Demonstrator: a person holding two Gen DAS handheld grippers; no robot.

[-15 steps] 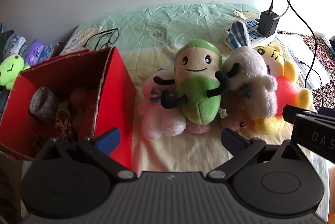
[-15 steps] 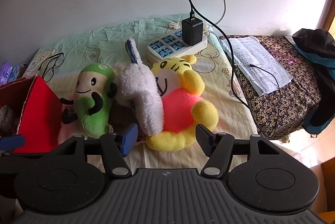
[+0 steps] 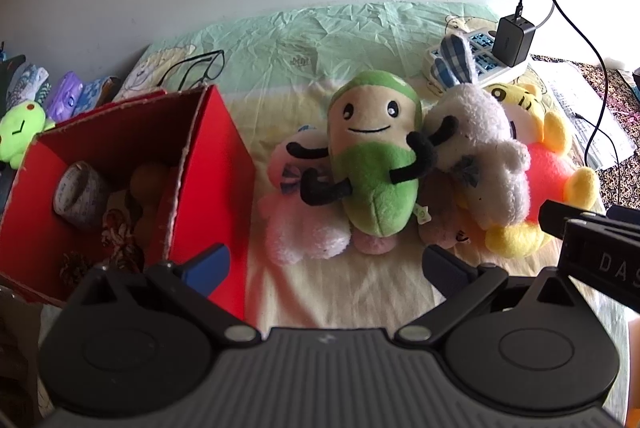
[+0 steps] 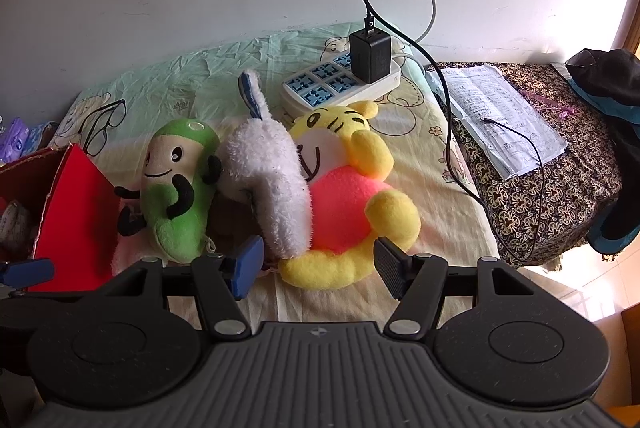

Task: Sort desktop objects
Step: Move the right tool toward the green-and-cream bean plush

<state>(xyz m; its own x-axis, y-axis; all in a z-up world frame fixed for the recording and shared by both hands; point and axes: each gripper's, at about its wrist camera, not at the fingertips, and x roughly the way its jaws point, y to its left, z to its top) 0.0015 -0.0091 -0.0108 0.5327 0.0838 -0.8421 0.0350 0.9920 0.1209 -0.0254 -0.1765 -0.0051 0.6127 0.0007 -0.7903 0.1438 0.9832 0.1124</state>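
Fingers of my left gripper [image 3: 326, 268] stand wide apart and hold nothing, low in the left wrist view, aimed at the toy pile in mid-frame. My right gripper [image 4: 316, 264] is likewise spread and empty, its blue pads flanking the lower rim of the yellow tiger plush [image 4: 348, 204].

The green bean plush [image 3: 372, 164] lies at the centre of the left view, smiling face up, thin black arms out, resting on a pink plush [image 3: 296, 228] and touching the white fluffy plush [image 3: 484, 164] to its right. The tiger, with its pink belly, lies against the white one on the far side.

At left stands the red cardboard box [image 3: 212, 164], open, with small items inside that I cannot make out. Its near wall sits just beside my left finger. Glasses [image 3: 196, 68] lie at upper left on the cloth; a power strip [image 4: 340, 80] with a black charger [image 4: 370, 56] sits behind the toys.

Against half a second ago, nothing visibly differs: toys, box and both grippers are placed as before.
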